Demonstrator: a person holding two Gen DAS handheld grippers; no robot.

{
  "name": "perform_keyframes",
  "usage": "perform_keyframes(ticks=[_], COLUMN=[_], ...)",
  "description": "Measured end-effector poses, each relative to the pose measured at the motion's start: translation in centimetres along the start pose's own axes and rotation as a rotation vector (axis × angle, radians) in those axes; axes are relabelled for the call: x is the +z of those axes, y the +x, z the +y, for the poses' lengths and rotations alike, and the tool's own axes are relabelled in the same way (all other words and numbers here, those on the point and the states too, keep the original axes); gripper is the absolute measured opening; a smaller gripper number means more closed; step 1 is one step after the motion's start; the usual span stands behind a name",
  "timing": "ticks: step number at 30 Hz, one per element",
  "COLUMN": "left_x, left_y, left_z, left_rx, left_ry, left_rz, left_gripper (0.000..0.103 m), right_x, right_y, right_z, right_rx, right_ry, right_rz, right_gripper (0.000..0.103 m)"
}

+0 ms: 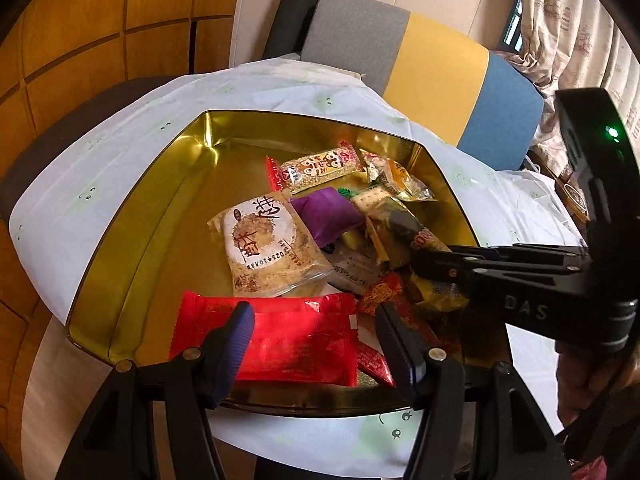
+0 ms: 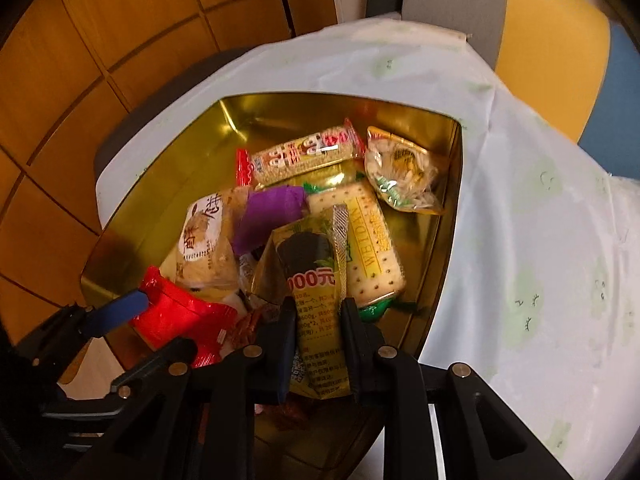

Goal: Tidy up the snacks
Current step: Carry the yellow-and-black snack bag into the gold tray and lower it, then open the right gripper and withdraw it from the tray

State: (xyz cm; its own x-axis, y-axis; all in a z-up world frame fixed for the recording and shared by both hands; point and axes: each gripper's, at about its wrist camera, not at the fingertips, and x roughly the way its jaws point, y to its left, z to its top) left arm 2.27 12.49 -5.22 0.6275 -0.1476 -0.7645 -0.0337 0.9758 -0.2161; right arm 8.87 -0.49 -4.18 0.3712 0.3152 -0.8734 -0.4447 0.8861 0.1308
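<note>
A gold tin (image 1: 132, 216) (image 2: 448, 216) on a white cloth holds several snack packets. My left gripper (image 1: 316, 324) straddles a red foil packet (image 1: 288, 336) at the tin's near edge; its jaws stand wide and the packet looks loosely between them. The red packet also shows in the right wrist view (image 2: 176, 316). My right gripper (image 2: 318, 320) is shut on a yellow-green packet (image 2: 316, 272) and holds it over the pile; it shows in the left wrist view (image 1: 404, 228). A beige biscuit packet (image 1: 268, 248), a purple packet (image 1: 324, 212) and a cracker pack (image 2: 368, 248) lie inside.
The white cloth (image 1: 120, 140) covers a small table. A chair with grey, yellow and blue back panels (image 1: 436, 64) stands behind it. Wooden wall panels (image 1: 80, 40) are to the left, curtains (image 1: 572, 20) to the right.
</note>
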Motion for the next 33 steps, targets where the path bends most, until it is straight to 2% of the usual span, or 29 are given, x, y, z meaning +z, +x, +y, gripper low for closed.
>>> perform_keyframes(ticks=[10,21,33], left_x=[-0.1,0.0,0.0], left_y=[0.1,-0.4,-1.8], left_z=[-0.3,-1.1,-2.5], left_rx=[-0.009,0.015,0.028], left_ry=[0.004,0.038,0.080], left_rz=[-0.002,-0.006,-0.033], left_gripper=[0.063,0.063,0.063], right_x=[-1.1,-1.1,-2.2], right_y=[-1.9,-1.0,-2.0], right_z=[-0.3,0.8,0.6], right_rx=[0.019,-0.074,-0.033], right_ry=[-0.007,-0.097,-0.058], right_rz=[-0.048,-0.075,-0.097], right_gripper=[0.023,0.019,0.020])
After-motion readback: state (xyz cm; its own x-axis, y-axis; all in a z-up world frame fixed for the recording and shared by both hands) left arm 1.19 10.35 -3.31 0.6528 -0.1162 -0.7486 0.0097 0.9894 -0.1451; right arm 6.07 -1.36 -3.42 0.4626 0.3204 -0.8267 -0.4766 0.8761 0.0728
